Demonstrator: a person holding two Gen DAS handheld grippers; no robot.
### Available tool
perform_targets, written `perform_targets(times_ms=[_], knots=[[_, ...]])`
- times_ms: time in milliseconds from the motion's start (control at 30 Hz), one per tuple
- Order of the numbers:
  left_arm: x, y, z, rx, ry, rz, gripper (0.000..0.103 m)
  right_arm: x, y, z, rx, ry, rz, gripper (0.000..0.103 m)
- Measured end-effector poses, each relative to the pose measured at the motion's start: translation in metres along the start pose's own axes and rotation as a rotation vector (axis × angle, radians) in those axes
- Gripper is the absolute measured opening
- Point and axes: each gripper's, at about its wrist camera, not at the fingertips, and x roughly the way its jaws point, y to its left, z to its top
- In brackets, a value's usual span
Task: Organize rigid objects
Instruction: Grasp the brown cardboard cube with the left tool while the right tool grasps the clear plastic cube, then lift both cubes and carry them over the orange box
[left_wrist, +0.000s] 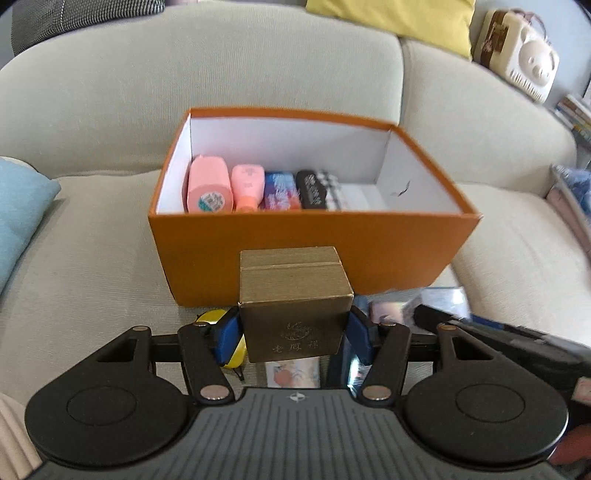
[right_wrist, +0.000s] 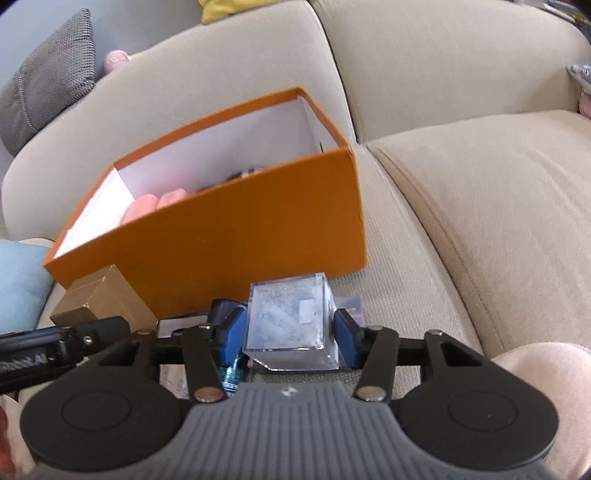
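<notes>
Both claws are loaded: the left claw (left_wrist: 293, 332) pinches a gold box (left_wrist: 293, 302), the right claw (right_wrist: 290, 332) a clear cube (right_wrist: 291, 317), each just short of the orange box (left_wrist: 314, 251) on the sofa (left_wrist: 92, 240). Best to lift clear of the near wall, then lower into the bare right end. Only the left view shows the bottles (left_wrist: 208, 188) packed left; only the right view shows the cube.

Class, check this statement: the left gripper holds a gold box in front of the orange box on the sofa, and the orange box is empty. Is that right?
Not quite. The orange box is not empty: the left wrist view shows pink bottles and other items inside. The left gripper does hold the gold box before it.
</notes>
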Motion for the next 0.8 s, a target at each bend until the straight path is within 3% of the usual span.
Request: perform_targets(times_ms=[200,367,633,800], knots=[[-0.029,-0.001,0.013,-0.021,-0.027,-0.027,0.068,-0.022,0.010,0.007,-0.063,-0.022,0.018,0.053],[-0.044,-0.005,0.031,-0.022,-0.035,-0.070,0.068,-0.044,0.011,0.032,-0.073,-0.063,0.033,0.053],[-0.042,-0.010,0.072,-0.026,-0.057,-0.103,0.068,-0.062,0.026,0.093,-0.164,-0.139,0.082,0.053],[-0.018,-0.011,0.093,-0.003,-0.022,-0.084,0.068,-0.042,0.038,0.123,-0.226,-0.090,0.093,0.053]])
